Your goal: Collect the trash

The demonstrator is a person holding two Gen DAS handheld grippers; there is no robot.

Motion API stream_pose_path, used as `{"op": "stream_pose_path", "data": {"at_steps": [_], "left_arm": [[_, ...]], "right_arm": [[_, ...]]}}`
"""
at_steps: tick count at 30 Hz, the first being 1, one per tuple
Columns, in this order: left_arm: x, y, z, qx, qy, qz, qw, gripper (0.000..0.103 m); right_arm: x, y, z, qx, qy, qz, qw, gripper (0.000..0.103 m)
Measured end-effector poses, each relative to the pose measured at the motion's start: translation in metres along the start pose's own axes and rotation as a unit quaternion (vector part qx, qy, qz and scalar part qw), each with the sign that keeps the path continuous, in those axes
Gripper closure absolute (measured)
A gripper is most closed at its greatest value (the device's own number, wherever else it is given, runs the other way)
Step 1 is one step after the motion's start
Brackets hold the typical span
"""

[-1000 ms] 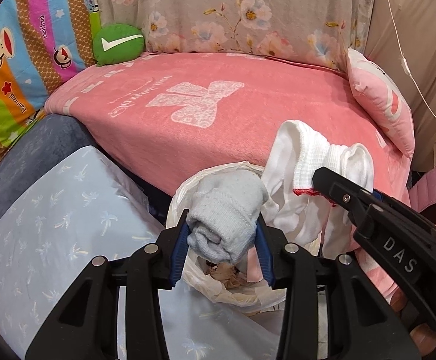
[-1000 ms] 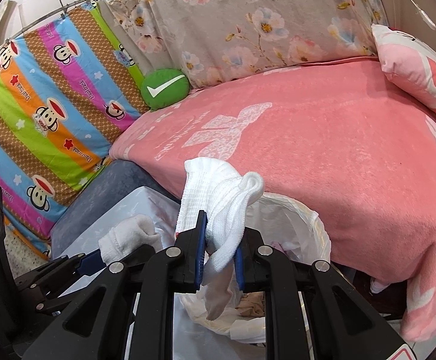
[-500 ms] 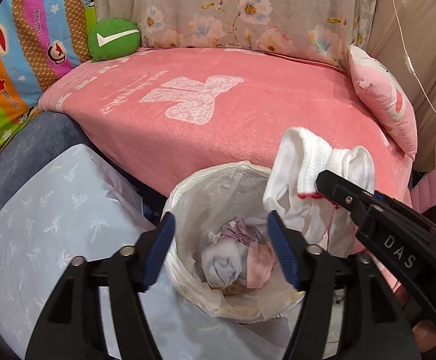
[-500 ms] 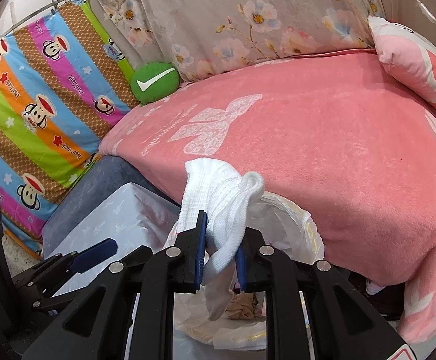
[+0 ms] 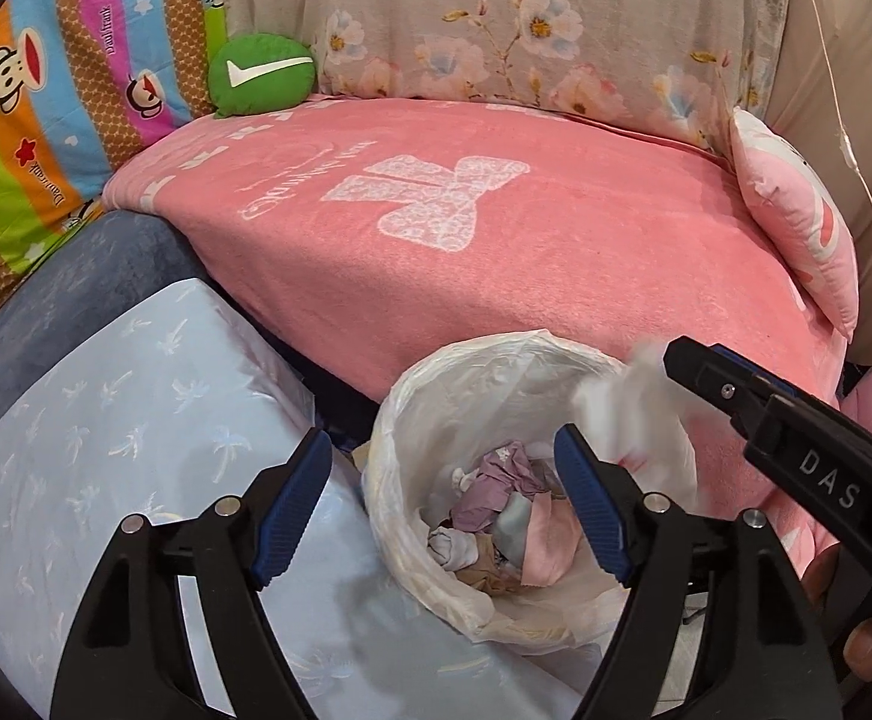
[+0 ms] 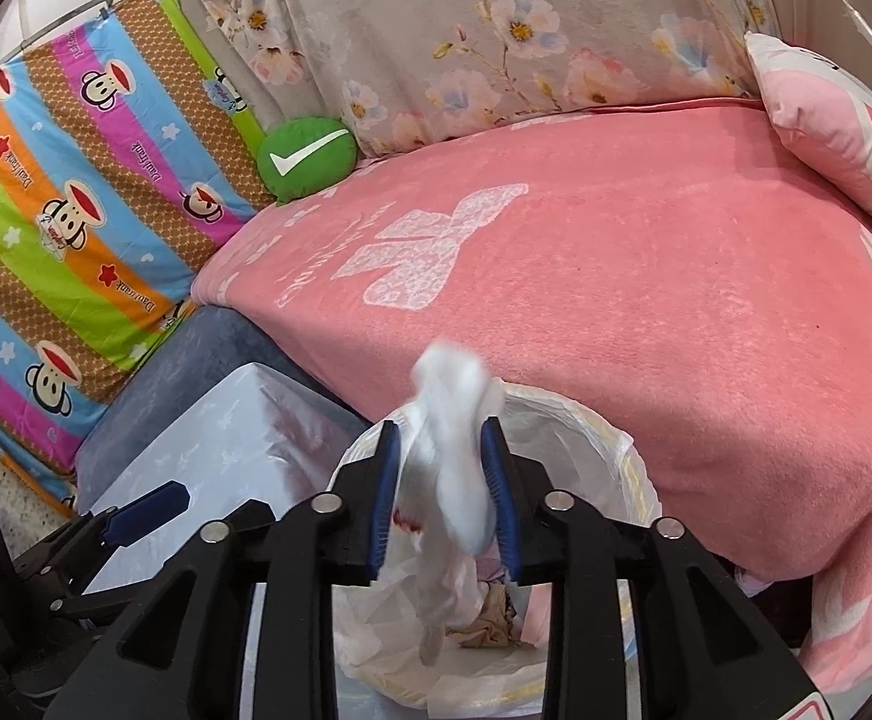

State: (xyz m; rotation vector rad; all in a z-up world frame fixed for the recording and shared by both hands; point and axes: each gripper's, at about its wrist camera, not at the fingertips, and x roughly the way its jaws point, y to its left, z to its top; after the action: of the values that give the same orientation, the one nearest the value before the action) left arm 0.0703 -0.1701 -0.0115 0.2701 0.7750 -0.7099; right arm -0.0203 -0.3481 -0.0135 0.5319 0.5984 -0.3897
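Observation:
A trash bin with a white plastic liner (image 5: 436, 396) stands below the pink bed; it also shows in the right wrist view (image 6: 592, 420). Crumpled cloth and a grey sock (image 5: 454, 546) lie inside it. My left gripper (image 5: 442, 504) is open and empty just above the bin. My right gripper (image 6: 442, 480) has its jaws parted, and a blurred white sock (image 6: 454, 450) slips down between them over the bin. The sock also shows blurred in the left wrist view (image 5: 634, 414), beside the right gripper.
A pink blanket (image 5: 496, 228) covers the bed behind the bin. A pale blue covered box (image 5: 105, 450) stands left of the bin, a grey cushion (image 5: 45, 300) beyond it. A green pillow (image 5: 261, 84) and a pink pillow (image 5: 796, 228) lie on the bed.
My left gripper opened and dropped the grey sock into the bin. My right gripper has now opened and the white sock is falling from it.

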Motion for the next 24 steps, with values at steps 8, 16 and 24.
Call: {"op": "stream_pose_path", "data": {"at_steps": [8, 16, 24], "left_arm": [[-0.011, 0.015, -0.006, -0.012, -0.009, 0.016, 0.9998, 0.029], [-0.027, 0.03, -0.016, -0.021, -0.023, 0.046, 0.9984, 0.019], [-0.041, 0.044, -0.04, -0.038, -0.015, 0.096, 0.9945, 0.014]], "right_arm": [[-0.006, 0.016, -0.003, -0.022, -0.001, 0.0, 1.0, 0.066], [-0.023, 0.036, -0.011, -0.065, 0.002, -0.01, 0.998, 0.055], [-0.038, 0.05, -0.03, -0.097, 0.006, -0.029, 0.995, 0.034]]}}
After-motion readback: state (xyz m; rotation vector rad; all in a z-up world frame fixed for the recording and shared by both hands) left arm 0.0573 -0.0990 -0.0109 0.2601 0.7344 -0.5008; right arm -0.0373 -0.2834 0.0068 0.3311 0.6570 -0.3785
